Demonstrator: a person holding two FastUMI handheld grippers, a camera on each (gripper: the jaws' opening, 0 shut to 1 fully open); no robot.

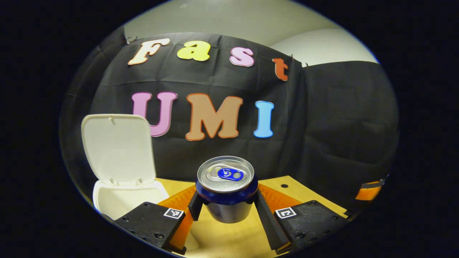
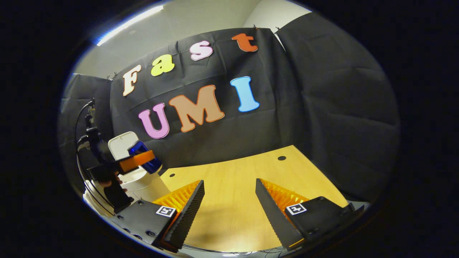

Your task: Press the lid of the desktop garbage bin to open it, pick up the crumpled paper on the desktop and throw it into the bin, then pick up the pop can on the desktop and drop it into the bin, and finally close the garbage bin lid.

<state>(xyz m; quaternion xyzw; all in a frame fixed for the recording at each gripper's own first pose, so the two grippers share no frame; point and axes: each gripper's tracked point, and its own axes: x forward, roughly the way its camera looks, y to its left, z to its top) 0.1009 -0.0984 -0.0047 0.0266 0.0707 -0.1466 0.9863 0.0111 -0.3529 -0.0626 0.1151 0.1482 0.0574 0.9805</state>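
Left gripper (image 1: 226, 206) fingers clamping pop can (image 1: 226, 188), bin (image 1: 122, 195) lid raised, right gripper (image 2: 229, 204) fingers apart, contents unclear.

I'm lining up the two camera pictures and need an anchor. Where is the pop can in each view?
Left gripper view: pop can at lower centre, clamped between this hand-held gripper's fingers.
Right gripper view: pop can at far left, held by the other hand-held gripper.
Shared landmark: the white bin's raised lid.
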